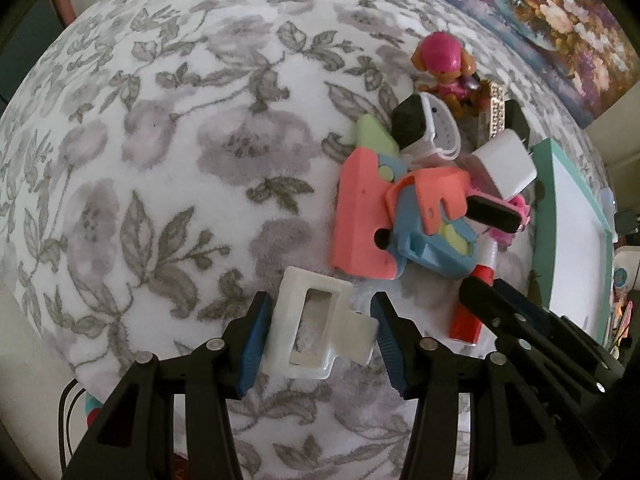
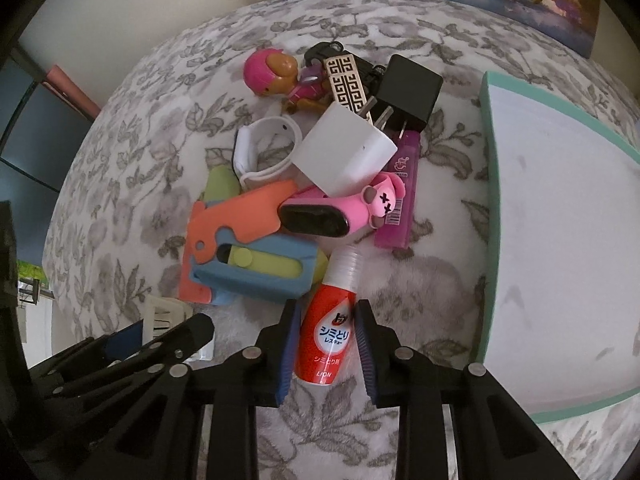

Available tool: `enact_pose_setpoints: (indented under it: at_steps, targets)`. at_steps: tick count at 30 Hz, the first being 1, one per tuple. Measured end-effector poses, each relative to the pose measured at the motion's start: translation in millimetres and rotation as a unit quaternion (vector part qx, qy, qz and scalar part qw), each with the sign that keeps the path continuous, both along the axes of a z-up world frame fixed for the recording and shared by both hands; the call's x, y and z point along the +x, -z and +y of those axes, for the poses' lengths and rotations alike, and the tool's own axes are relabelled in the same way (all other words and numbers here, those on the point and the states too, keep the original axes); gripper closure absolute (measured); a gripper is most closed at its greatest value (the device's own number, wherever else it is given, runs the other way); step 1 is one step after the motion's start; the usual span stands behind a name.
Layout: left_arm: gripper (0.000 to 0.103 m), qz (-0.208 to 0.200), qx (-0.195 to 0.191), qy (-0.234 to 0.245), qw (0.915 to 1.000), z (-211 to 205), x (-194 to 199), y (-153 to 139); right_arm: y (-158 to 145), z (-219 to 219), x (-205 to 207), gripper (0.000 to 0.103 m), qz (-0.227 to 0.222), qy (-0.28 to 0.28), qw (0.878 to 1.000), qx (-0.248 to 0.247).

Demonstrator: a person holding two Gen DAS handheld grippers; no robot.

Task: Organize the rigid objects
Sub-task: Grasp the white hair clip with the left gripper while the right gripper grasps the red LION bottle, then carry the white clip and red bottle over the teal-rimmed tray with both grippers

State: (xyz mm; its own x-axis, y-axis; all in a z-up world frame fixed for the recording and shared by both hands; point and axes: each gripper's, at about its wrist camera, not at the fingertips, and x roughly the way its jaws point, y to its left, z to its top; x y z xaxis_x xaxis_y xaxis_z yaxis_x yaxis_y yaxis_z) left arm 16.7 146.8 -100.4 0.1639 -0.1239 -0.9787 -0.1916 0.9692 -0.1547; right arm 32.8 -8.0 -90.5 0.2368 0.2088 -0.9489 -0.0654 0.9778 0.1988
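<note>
Left wrist view, gripper: left gripper (image 1: 320, 336), lower centre, jaws clamped on a white plastic clip (image 1: 316, 328).
Left wrist view, pile: heap of toys (image 1: 404, 220) at right centre on the floral blanket (image 1: 160, 160).
Right wrist view, gripper: right gripper (image 2: 324, 344), lower centre, jaws closed against a red stain-remover bottle (image 2: 326, 328).
Right wrist view, target: teal-rimmed tray (image 2: 490, 200) at right, seemingly the destination.
Technique: lift each piece straight up, clear of the heap, before carrying it across.

Bottle (image 2: 326, 322) lies between toy heap (image 2: 256, 248) and tray (image 2: 560, 240)
</note>
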Motion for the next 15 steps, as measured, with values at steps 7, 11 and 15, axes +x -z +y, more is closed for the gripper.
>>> enact_pose_setpoints:
  at_steps: [7,11,15]
  targets:
    - [0.05,0.006,0.023,0.005,0.9997,-3,4,3,-6,-2,-6,0.073,-0.005,-0.009,1.0,-0.007]
    - [0.051,0.004,0.026,0.002,0.9997,-10,6,3,-6,-3,-6,0.073,-0.006,-0.005,1.0,0.001]
    - [0.051,-0.016,0.025,-0.01,0.9995,-15,0,-13,-8,-8,-7,0.074,-0.009,-0.001,1.0,0.004]
